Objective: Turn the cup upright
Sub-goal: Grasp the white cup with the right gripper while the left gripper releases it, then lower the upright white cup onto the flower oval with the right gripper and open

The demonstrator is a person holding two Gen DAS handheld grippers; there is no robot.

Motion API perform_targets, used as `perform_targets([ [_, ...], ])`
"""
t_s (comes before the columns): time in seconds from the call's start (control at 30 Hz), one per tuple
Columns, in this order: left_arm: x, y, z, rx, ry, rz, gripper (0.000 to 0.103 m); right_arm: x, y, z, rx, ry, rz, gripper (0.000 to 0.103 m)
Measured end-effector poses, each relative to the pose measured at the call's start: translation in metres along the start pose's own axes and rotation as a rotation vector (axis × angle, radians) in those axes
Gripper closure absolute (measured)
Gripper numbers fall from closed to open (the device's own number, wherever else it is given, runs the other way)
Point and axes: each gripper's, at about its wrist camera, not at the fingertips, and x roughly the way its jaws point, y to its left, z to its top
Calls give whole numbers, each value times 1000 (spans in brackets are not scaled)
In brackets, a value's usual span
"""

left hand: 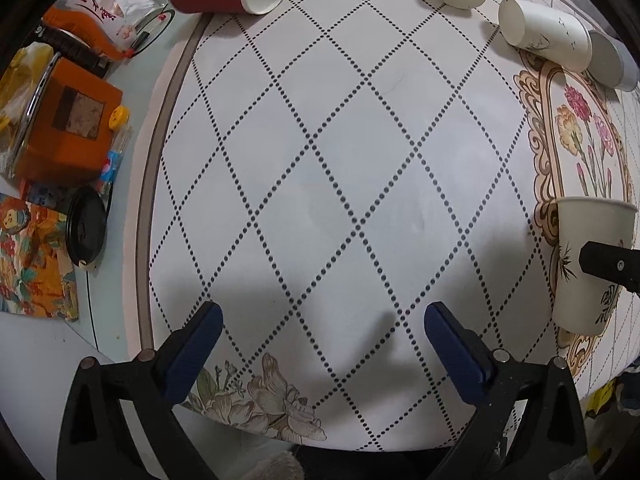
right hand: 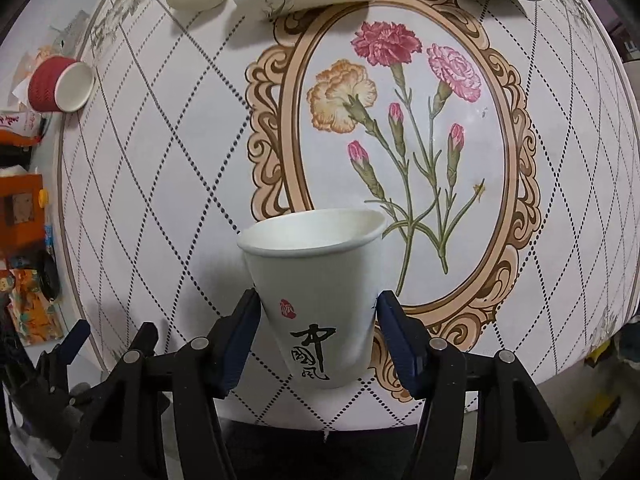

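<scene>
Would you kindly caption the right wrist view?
Right gripper holds a white paper cup upright above the floral tablecloth.

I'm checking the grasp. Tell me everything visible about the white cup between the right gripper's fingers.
The white paper cup stands upright, mouth up, rolled rim slightly squashed, inside looks empty. Black calligraphy and a red seal mark its side. The right gripper presses its blue pads against both sides, over the patterned tablecloth.

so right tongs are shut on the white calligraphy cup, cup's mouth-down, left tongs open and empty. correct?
Not quite: the white calligraphy cup is mouth-up, not mouth-down. The right wrist view shows its open rim on top and its base low between the right tongs, which are shut on it. The left tongs are open and empty, as you said.
</scene>
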Motion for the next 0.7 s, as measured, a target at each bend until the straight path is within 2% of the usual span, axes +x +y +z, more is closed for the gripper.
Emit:
perform_targets([
  [0.17,-1,8,19,-46,7,-9,0,-28,1,5,30,-121,48,41],
  [0.27,2,15,32,-90,22,-35,0,-46,2,10,23,-241,48,41],
  [0.4,8,19,51,-82,18,-37,0,-58,8,18,8,-398,57,41],
  [0.53,17,21,66,-74,11,-31,0,-58,20,25,-2,-565,62,41],
  [0.63,22,20,76,-64,10,-30,0,-42,30,26,-2,-653,35,42],
  [0.7,25,21,81,-51,8,-27,0,-35,32,24,-2,-679,21,42],
])
